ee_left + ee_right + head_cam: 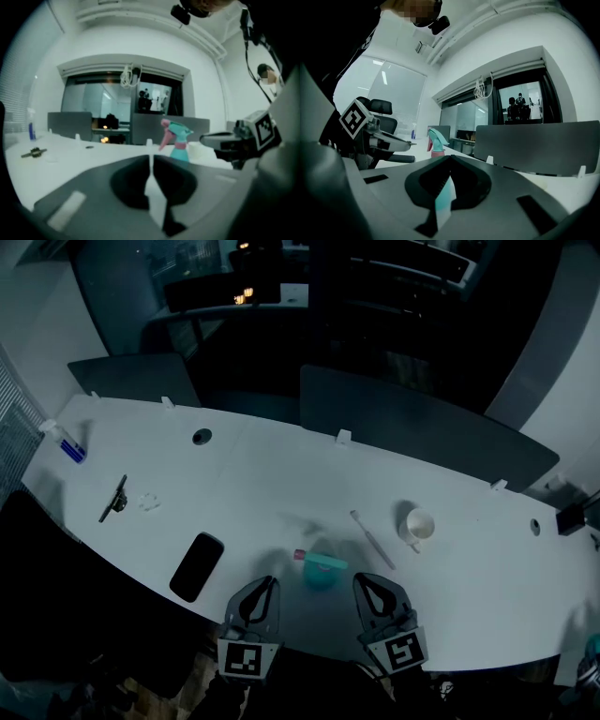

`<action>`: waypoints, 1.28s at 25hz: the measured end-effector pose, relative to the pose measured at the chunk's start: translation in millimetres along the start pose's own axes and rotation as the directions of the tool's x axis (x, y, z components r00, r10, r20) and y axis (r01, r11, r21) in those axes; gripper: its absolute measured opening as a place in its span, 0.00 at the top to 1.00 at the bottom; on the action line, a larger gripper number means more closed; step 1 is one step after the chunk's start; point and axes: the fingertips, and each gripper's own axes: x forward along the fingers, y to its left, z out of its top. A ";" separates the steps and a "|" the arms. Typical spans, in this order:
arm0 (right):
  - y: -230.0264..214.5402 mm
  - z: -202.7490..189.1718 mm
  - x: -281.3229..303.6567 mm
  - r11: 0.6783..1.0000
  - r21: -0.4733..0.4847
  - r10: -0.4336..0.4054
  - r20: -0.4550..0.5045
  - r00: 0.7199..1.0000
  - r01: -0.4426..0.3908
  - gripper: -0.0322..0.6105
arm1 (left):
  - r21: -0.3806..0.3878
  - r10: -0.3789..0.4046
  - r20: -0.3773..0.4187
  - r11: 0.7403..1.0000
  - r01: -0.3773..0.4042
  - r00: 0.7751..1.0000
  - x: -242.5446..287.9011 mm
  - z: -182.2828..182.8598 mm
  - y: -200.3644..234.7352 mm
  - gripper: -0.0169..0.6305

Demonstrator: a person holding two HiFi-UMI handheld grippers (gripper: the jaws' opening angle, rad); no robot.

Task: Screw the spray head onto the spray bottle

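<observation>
White desk has the teal spray bottle standing up, spray head on top, between the left gripper and the right gripper. Both grippers' jaws are closed and hold nothing.

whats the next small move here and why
Probably open the left gripper and reach for the spray bottle. Both it and the right gripper are shut, empty and short of the bottle; the spray head sits on top, tightness unclear, so steady it first.
</observation>
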 end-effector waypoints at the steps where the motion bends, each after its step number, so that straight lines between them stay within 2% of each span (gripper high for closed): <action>1: 1.2 1.5 -0.7 1.000 -0.003 0.006 0.007 1.000 -0.006 0.94 | 0.009 0.046 0.024 0.999 -0.046 0.999 -3.6 7.7 3.2 0.97; 5: 6.9 -1.0 -2.3 1.000 0.014 0.014 0.010 1.000 -0.014 0.94 | 0.013 0.172 0.046 0.985 -0.173 0.984 -15.9 22.9 16.0 0.97; 7: 9.0 -3.4 -4.5 1.000 0.026 0.005 0.007 1.000 -0.005 0.94 | -0.015 0.196 0.042 0.981 -0.196 0.980 -21.4 26.2 22.7 0.97; 10: 11.3 -6.5 -7.4 0.999 0.042 -0.018 0.003 1.000 0.018 0.94 | -0.035 0.182 0.054 0.983 -0.180 0.982 -30.3 33.6 27.9 0.97; 16: 29.5 -1.5 -11.6 0.996 0.041 -0.076 0.006 0.997 0.076 0.94 | 0.067 0.113 0.085 0.991 -0.119 0.990 -54.4 39.9 26.0 0.97; 21: 65.3 11.6 -28.1 0.986 0.024 -0.164 0.022 0.986 0.163 0.94 | 0.080 0.011 0.090 0.997 -0.018 0.996 -87.5 31.5 20.4 0.97; 24: 94.5 21.3 -42.5 0.976 0.016 -0.218 0.037 0.975 0.218 0.94 | 0.084 -0.022 0.103 0.996 0.014 0.994 -112.9 28.6 19.0 0.97; 28: 130.0 32.4 -61.5 0.962 -0.007 -0.271 0.059 0.961 0.272 0.94 | 0.096 -0.046 0.118 0.995 0.034 0.992 -140.1 23.5 20.4 0.97; 32: 150.3 44.1 -85.4 0.942 0.017 -0.336 0.067 0.940 0.336 0.94 | 0.113 -0.018 0.152 0.994 0.001 0.988 -167.2 29.0 22.7 0.97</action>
